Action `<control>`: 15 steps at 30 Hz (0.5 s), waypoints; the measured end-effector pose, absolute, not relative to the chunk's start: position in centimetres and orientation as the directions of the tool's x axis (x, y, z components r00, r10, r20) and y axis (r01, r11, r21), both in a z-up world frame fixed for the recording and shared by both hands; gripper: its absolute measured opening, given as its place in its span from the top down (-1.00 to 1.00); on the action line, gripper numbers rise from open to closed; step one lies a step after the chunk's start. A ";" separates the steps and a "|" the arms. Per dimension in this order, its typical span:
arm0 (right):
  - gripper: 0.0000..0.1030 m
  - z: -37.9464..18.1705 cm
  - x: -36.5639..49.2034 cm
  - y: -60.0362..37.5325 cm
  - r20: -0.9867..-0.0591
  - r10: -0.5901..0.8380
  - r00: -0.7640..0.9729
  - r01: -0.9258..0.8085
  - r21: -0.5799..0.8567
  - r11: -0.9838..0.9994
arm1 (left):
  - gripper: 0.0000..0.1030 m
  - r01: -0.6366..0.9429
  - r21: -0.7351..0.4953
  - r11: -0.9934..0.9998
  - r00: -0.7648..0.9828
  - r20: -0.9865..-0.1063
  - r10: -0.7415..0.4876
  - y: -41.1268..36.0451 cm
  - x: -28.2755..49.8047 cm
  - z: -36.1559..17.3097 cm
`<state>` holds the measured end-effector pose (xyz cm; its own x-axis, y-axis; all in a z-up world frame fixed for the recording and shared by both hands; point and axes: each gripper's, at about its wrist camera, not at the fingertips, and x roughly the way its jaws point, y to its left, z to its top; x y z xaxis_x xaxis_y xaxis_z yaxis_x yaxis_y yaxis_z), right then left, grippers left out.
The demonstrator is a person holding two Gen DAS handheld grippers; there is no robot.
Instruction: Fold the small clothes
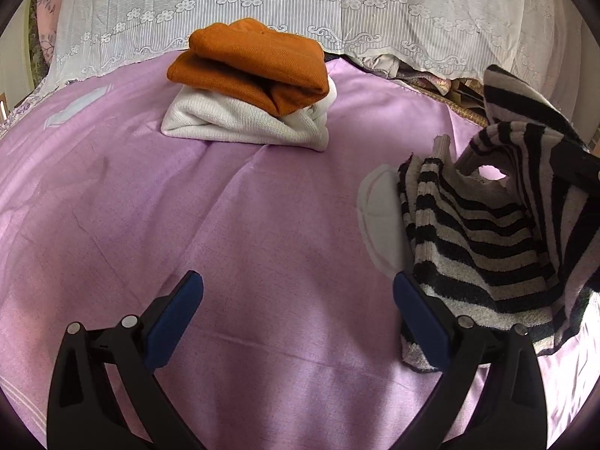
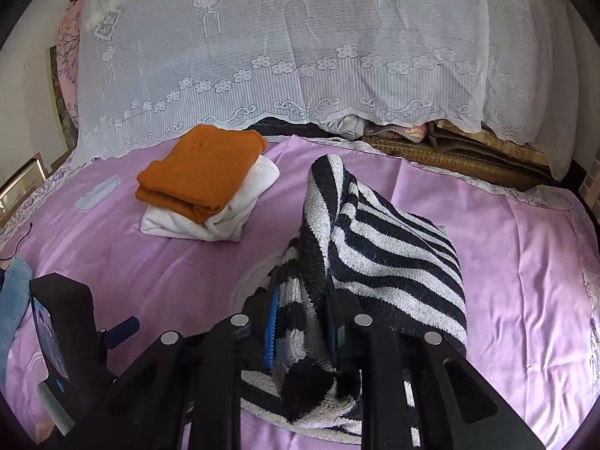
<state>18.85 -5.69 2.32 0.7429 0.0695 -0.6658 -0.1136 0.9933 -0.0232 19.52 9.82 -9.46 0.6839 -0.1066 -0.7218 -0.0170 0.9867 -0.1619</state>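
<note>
A black-and-white striped knit garment (image 1: pixel 483 240) lies bunched on the pink bedsheet (image 1: pixel 262 225) at the right. My left gripper (image 1: pixel 298 303) is open and empty, its right finger (image 1: pixel 420 318) touching the garment's lower edge. My right gripper (image 2: pixel 302 322) is shut on a fold of the striped garment (image 2: pixel 390 251), which drapes over its fingers and rises in a peak ahead. A folded orange garment (image 1: pixel 251 63) sits on a folded white one (image 1: pixel 243 120) at the back; the stack also shows in the right wrist view (image 2: pixel 202 176).
A white lace cover (image 2: pixel 300 56) hangs over piled bedding behind the sheet. A white pad (image 1: pixel 382 217) lies under the striped garment's left side. The left gripper's body (image 2: pixel 63 322) shows at lower left, with blue cloth (image 2: pixel 13 300) at the left edge.
</note>
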 end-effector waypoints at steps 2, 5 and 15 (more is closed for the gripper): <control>0.59 1.4 19.1 -4.8 -0.681 0.082 0.728 -0.131 -0.020 0.991 | -0.92 -0.008 -0.166 0.986 0.679 -0.725 -0.117 9.7 19.6 -9.5; 0.59 -0.8 19.6 -3.8 -0.725 0.082 0.684 -0.150 -0.030 0.988 | -0.92 -0.004 -0.154 0.988 0.674 -0.730 -0.111 9.4 19.7 -9.6; 0.17 -3.4 19.2 -2.6 -0.790 0.185 0.584 -0.249 0.043 0.968 | -0.92 -0.026 -0.159 0.987 0.643 -0.759 -0.106 9.7 20.4 -10.2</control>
